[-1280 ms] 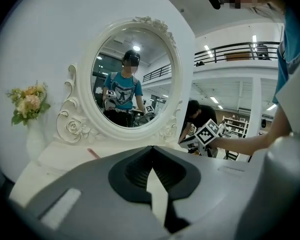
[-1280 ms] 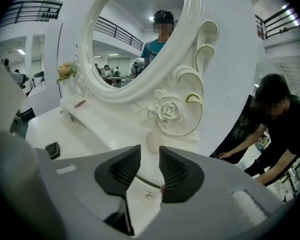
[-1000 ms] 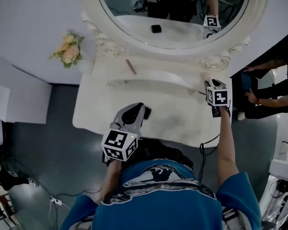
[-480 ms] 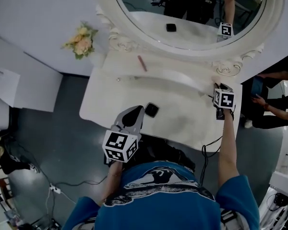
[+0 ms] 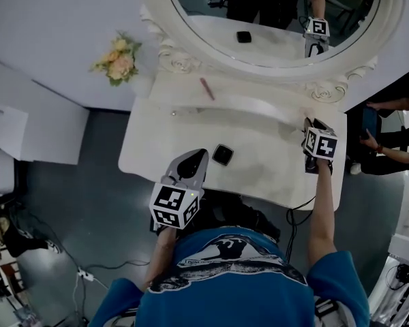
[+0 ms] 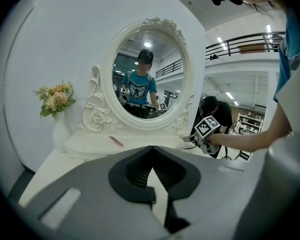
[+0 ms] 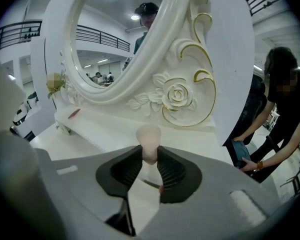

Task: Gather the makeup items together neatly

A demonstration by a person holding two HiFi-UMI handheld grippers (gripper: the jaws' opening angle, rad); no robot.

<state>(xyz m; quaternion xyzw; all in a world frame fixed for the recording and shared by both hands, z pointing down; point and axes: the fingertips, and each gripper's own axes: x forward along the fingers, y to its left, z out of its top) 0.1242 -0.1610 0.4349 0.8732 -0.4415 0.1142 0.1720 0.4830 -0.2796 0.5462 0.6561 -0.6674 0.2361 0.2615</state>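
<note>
The right gripper (image 7: 150, 153) has a pale round-headed makeup applicator (image 7: 149, 135) standing upright between its jaws. The jaws are closing, and the ribbed pads meet the applicator's narrow stem on both sides, so its rounded head pokes up just past the tips. Right under those tips a thin dark stick with a reddish end (image 7: 152, 185) lies on the white vanity table (image 5: 262, 172); what kind of item it is cannot be told. Straight ahead of this gripper rises the carved rose scrollwork of the oval mirror (image 7: 115, 39). Off to its right a person in black (image 7: 277, 104) bends over. The left gripper (image 5: 199, 155) hovers over the near edge of the table with its jaw tips drawn together and nothing between them. A black compact (image 5: 223, 154) lies flat on the table just to the right of its tips, apart from them. Farther ahead of it, on the raised shelf under the mirror, lies a slim pink makeup stick (image 5: 206, 88), well apart from the compact. A bunch of pale flowers (image 5: 119, 58) stands ahead and to the left. The two grippers are well apart, with the right one near the table's far right corner, beside the mirror frame.
</note>
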